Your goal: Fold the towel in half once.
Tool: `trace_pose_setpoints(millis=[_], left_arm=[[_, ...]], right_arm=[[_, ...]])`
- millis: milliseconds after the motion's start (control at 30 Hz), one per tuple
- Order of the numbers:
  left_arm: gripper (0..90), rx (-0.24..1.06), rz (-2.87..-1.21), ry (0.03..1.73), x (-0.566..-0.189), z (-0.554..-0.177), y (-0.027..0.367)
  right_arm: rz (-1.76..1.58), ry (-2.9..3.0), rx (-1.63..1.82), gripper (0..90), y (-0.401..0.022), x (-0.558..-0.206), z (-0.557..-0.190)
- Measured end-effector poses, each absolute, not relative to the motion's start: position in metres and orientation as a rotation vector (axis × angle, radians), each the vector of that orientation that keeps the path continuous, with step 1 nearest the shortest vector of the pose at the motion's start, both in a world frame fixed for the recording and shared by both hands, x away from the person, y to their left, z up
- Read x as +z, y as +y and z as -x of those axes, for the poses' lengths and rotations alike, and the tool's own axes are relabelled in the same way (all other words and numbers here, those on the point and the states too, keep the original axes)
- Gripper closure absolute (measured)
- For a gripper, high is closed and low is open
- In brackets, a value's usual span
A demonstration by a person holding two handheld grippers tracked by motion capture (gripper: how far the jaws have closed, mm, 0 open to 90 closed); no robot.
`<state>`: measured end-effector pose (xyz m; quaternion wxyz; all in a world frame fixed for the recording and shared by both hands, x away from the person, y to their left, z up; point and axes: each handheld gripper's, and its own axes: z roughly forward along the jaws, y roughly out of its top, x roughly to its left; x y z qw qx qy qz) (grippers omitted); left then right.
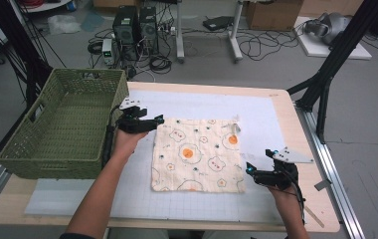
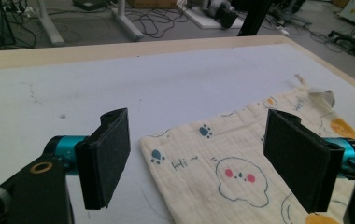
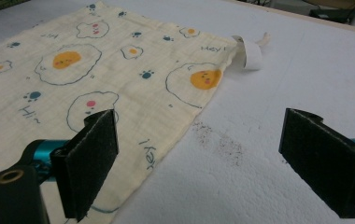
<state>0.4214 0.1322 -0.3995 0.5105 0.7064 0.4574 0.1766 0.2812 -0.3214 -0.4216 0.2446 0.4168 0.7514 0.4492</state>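
Cream cloth point(image 1: 197, 155) printed with orange-yolked fried eggs, teal paw prints and pink-cheeked faces; olive-green woven basket point(image 1: 62, 124); pale white mat point(image 1: 256, 107) on tan table point(image 1: 304, 149).

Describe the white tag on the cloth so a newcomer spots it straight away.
Start at the white mat on the wooden table, where a cream cloth printed with fried eggs lies flat. At the cloth's far right corner a small white tag curls up off the edge; it alone is plain and unprinted.

Cloth point(image 2: 241, 177) cut off by bottom edge.
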Motion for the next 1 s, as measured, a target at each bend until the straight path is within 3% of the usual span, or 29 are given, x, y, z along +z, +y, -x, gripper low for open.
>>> trace_pose_setpoints(millis=[100,433,700,900,1000], left_arm=[[29.6,0.433,-1.724,1.11,-0.401,-0.43,0.13],[29.2,0.399,-1.75,1.197,-0.422,-0.447,0.122],[30.5,0.345,-1.647,1.233,-0.427,-0.454,0.123],[30.5,0.381,-1.722,1.281,-0.444,-0.461,0.12],[35.7,0.417,-1.801,1.281,-0.447,-0.464,0.113]], right_arm=[[-1.139,2.049,1.231,11.1,-0.32,-0.421,-0.282],[-1.154,2.05,1.226,11.1,-0.321,-0.422,-0.283],[-1.16,2.054,1.229,11.1,-0.321,-0.423,-0.284],[-1.18,2.054,1.23,11.1,-0.321,-0.425,-0.285],[-1.182,2.063,1.222,11.1,-0.32,-0.426,-0.286]])
